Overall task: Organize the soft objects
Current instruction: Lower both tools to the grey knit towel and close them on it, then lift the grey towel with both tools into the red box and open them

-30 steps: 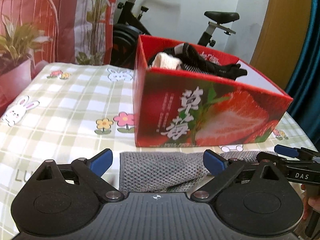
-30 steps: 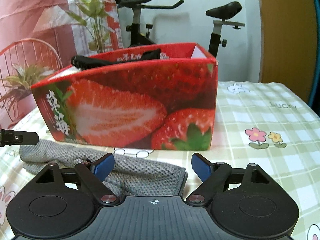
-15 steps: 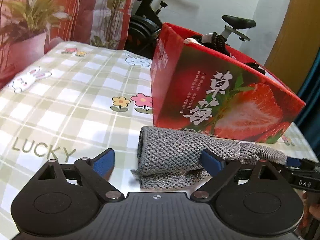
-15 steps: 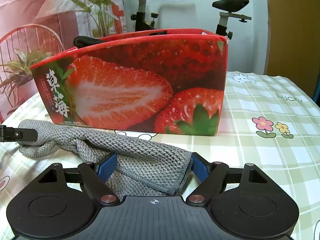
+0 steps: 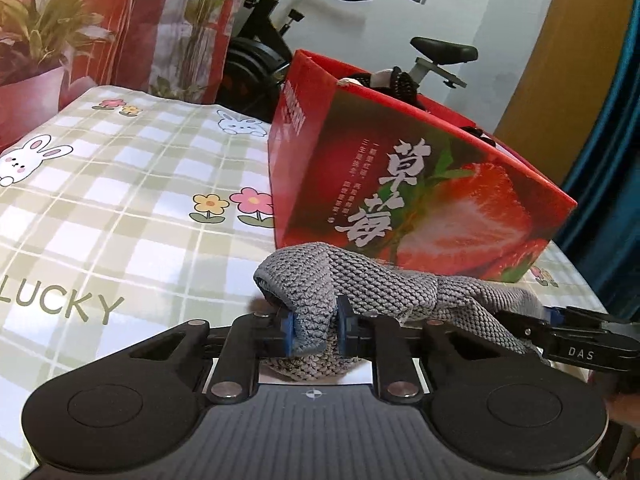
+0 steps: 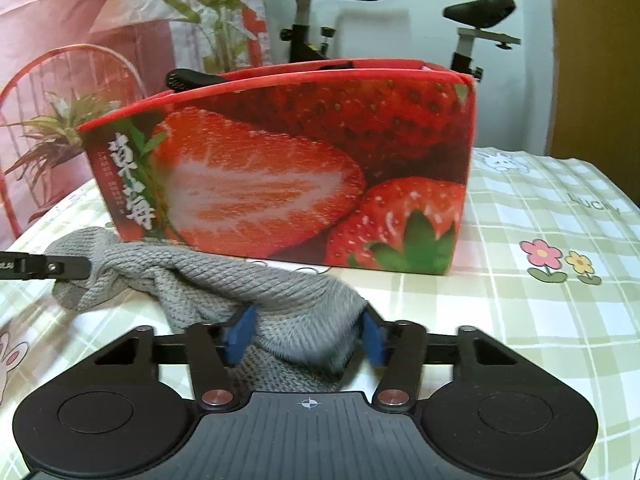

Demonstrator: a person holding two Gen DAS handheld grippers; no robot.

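Observation:
A grey knitted cloth [image 5: 372, 280] lies bunched on the checked tablecloth in front of the red strawberry box [image 5: 420, 184]. My left gripper [image 5: 315, 330] is closing, and its blue pads pinch the cloth's left end into a fold. In the right wrist view the same cloth [image 6: 224, 276] runs leftward from my right gripper [image 6: 306, 336], whose jaws are closing with the cloth's right end gathered between the pads. The box [image 6: 280, 168] stands just behind. Black and white soft things [image 5: 384, 80] poke above its rim. The other gripper's finger [image 6: 44, 266] shows at the cloth's far end.
The tablecloth [image 5: 120, 200] with rabbits and flowers spreads out to the left of the box. Behind the table stand an exercise bike [image 6: 480, 12] and potted plants [image 5: 40, 40]. A blue curtain [image 5: 616, 160] hangs at the right.
Both grippers' jaws have closed in on the ends of the grey cloth, which went from lying flat to bunched and raised. The left gripper has sunk closer to the table.

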